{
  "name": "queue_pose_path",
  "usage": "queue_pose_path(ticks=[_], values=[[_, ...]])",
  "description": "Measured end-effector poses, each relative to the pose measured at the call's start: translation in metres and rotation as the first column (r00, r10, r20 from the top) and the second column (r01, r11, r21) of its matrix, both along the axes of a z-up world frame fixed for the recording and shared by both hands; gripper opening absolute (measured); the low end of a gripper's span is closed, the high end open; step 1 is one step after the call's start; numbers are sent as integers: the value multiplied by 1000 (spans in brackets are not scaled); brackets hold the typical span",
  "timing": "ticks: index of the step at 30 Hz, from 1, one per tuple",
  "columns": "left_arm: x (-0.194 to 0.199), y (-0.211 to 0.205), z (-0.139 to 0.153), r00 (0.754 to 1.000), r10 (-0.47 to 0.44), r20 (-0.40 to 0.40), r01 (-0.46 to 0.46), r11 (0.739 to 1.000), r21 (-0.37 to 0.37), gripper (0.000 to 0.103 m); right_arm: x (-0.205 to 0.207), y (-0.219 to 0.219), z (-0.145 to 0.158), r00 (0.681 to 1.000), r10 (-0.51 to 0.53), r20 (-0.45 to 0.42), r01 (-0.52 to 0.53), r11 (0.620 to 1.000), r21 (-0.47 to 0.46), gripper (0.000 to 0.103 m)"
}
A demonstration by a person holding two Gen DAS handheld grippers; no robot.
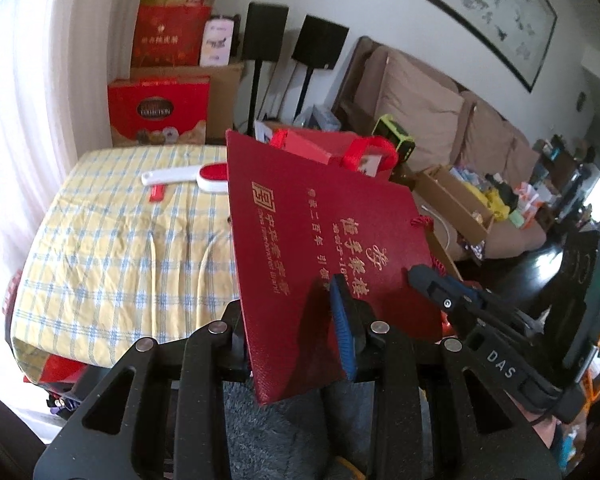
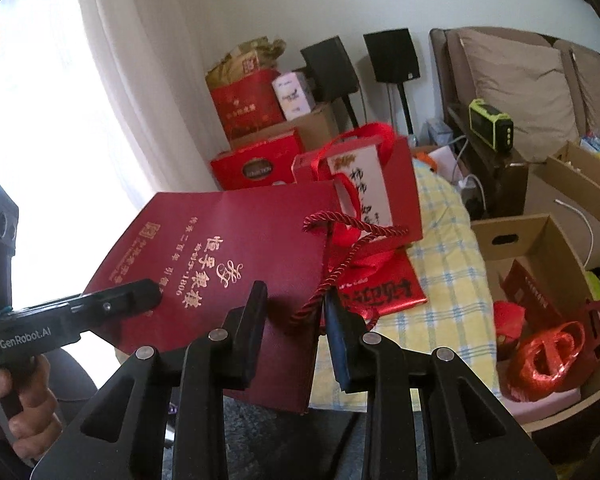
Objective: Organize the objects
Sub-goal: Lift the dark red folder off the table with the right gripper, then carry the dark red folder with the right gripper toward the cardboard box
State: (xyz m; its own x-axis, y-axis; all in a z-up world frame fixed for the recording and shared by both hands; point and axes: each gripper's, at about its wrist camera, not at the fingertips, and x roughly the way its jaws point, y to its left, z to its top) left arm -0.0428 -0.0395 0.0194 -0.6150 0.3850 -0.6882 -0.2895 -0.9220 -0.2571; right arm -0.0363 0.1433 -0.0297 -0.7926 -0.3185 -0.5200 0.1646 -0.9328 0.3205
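Observation:
A dark red paper bag (image 1: 300,216) with gold lettering and a twisted rope handle (image 2: 348,236) hangs flat in the air above the table edge, held from both sides. My left gripper (image 1: 288,300) is shut on its lower part, the blue pad (image 1: 342,328) pressing its face and the other finger hidden behind it. In the right wrist view the bag (image 2: 220,248) sits between the fingers of my right gripper (image 2: 294,292), which is shut on the edge by the rope handle. Each gripper shows in the other's view: right gripper (image 1: 428,280), left gripper (image 2: 148,292).
Beneath lies a table with a yellow checked cloth (image 1: 120,240) carrying a white and red lint brush (image 1: 188,172), a bright red bag (image 2: 400,192) and a flat red packet (image 2: 380,284). A cardboard box (image 2: 540,232) of red bags stands right; sofa (image 1: 420,100) and stacked red boxes (image 1: 160,108) behind.

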Motion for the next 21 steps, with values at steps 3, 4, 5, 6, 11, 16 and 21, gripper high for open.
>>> queue_pose_path(ticks=[3, 4, 5, 6, 11, 16, 21], values=[[4, 5, 8, 1000, -5, -23, 5, 1000, -8, 29, 6, 3, 7, 1000, -6, -22, 6, 1000, 0, 29], [6, 7, 10, 1000, -8, -30, 8, 1000, -11, 29, 8, 4, 10, 1000, -10, -29, 10, 1000, 0, 29], [7, 9, 12, 999, -10, -35, 9, 1000, -12, 29, 10, 6, 12, 999, -13, -36, 13, 1000, -1, 29], [8, 11, 14, 999, -10, -41, 10, 1000, -15, 29, 12, 8, 14, 999, -15, -41, 15, 1000, -3, 29], [14, 21, 23, 998, -20, -60, 18, 1000, -22, 29, 21, 12, 23, 997, -29, -75, 30, 999, 17, 29], [19, 31, 28, 997, -33, -71, 32, 999, -20, 29, 30, 23, 31, 995, -46, -93, 47, 999, 6, 29], [23, 39, 34, 995, -48, -84, 46, 999, -22, 29, 38, 29, 36, 992, -68, -103, 68, 998, -2, 29]])
